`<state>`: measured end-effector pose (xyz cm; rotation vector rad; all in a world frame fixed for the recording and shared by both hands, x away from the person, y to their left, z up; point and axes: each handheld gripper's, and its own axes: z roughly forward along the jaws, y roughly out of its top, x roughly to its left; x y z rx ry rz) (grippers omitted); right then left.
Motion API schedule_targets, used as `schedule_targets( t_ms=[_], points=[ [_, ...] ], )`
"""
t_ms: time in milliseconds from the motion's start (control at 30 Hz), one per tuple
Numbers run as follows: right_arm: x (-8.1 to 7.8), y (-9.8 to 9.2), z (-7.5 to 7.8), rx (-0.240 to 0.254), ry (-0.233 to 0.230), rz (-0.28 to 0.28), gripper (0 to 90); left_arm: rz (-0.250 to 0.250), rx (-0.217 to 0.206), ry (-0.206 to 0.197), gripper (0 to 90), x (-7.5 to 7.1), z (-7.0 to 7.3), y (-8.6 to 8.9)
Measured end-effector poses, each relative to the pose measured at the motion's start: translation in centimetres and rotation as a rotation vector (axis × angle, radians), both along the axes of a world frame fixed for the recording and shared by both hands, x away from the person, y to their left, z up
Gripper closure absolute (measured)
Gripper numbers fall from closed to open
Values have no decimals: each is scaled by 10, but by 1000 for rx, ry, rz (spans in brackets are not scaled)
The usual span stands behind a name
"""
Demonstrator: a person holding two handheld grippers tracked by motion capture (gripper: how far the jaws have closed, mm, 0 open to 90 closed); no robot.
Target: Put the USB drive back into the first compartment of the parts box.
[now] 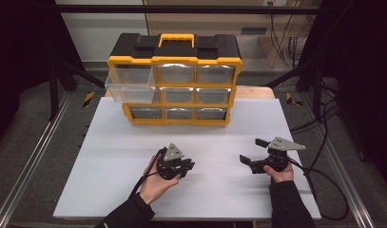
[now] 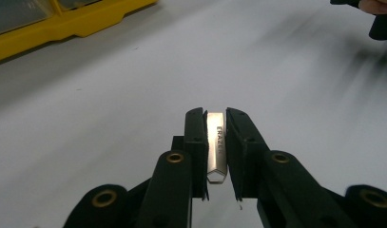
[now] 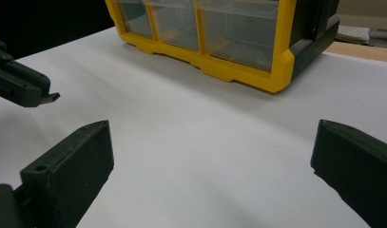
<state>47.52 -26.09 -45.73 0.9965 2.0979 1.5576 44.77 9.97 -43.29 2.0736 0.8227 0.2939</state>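
left tool (image 2: 215, 142): clamped on small silver metal bar marked "ERAZER" (image 2: 216, 147), lifted near desk's front edge | right tool (image 3: 210, 161): apart, empty | yellow-black drawer cabinet (image 1: 174, 80) at back edge, clear top-left drawer (image 1: 129, 83) pulled out | progress: bar picked; probably drop-in and closing remain

Yellow-and-black drawer organizer (image 1: 174, 80) with one clear drawer (image 1: 130, 84) pulled out, on white table (image 1: 110, 171).

drawer cabinet (image 1: 174, 80) at table's (image 1: 110, 190) far edge, grippers side by side before it
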Motion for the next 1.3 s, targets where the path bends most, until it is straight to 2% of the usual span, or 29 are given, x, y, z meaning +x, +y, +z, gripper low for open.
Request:
schedule_targets(
  t_ms=[833,1300],
  points=[
    [0,1,0,3,6,1,10,35,-24,-40,789,5,25,32],
    [0,1,0,3,6,2,10,60,-12,-52,788,9,37,51]
  ],
)
